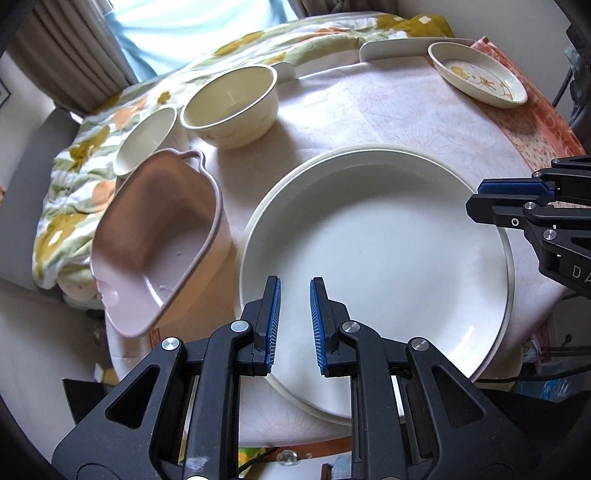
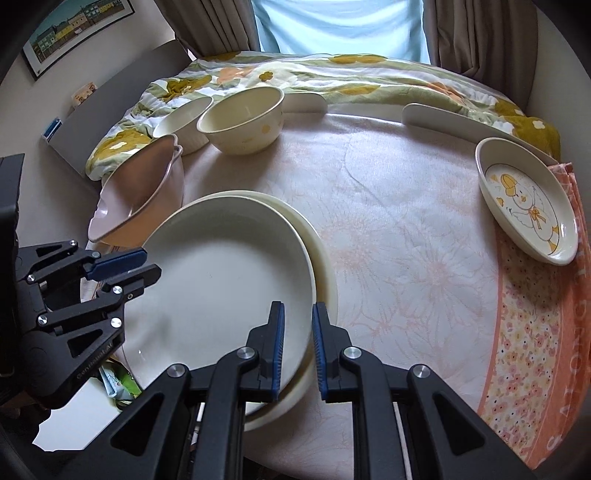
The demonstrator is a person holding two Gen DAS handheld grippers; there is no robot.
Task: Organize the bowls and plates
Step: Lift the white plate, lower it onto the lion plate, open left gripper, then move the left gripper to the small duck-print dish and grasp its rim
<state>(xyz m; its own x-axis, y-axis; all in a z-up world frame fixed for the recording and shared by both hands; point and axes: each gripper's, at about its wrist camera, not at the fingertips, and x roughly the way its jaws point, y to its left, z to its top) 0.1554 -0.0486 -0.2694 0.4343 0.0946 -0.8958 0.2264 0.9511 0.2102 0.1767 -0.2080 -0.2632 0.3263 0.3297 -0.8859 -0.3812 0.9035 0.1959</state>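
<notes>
1. Plates: top plate [image 1: 376,273] sits on the bottom plate [image 2: 325,266], slightly off-centre, at the near table edge.
2. Left gripper [image 1: 294,321] and right gripper [image 2: 298,347]: both narrowly open, apparently holding nothing, hovering at opposite rims.
3. Nudge the top plate concentric; avoid pushing the stack off the edge.
4. Tablecloth [image 2: 406,229] soft, may drag. Bowl [image 1: 231,105] and pink dish [image 1: 155,236] left, duck dish [image 2: 528,203] right, bedding [image 2: 332,74] beyond.

Home bedroom, floral quilt [image 2: 332,74], curtains [image 2: 207,26], framed picture [image 2: 74,29]
</notes>
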